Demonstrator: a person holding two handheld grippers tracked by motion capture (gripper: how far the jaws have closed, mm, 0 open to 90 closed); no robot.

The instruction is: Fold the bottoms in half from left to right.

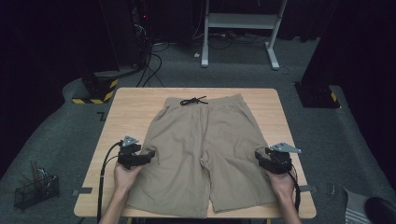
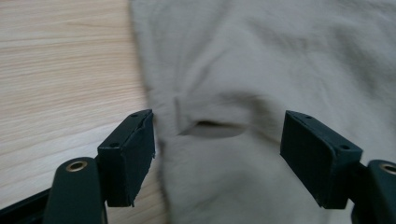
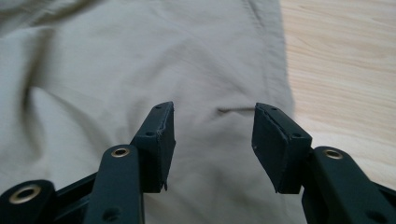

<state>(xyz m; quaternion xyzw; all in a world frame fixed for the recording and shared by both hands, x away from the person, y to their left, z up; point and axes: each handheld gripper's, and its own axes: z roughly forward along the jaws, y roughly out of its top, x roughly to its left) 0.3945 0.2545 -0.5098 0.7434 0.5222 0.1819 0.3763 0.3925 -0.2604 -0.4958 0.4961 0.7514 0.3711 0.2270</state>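
A pair of tan shorts (image 1: pixel 205 149) lies flat on the wooden table (image 1: pixel 126 100), waistband and black drawstring (image 1: pixel 193 101) at the far side. My left gripper (image 1: pixel 152 154) hovers at the shorts' left outer edge, jaws wide apart over a pocket opening (image 2: pixel 217 127) with nothing between them. My right gripper (image 1: pixel 258 155) is at the right outer edge. Its jaws stand apart above the fabric (image 3: pixel 140 70) near the side seam (image 3: pixel 271 60), with a small fold (image 3: pixel 236 110) just beyond them.
A white desk frame (image 1: pixel 240 23) and cables (image 1: pixel 152 70) lie on the floor beyond the table. A black wire basket (image 1: pixel 35 191) sits on the floor at the left. Bare wood (image 2: pixel 60 74) borders the shorts on both sides.
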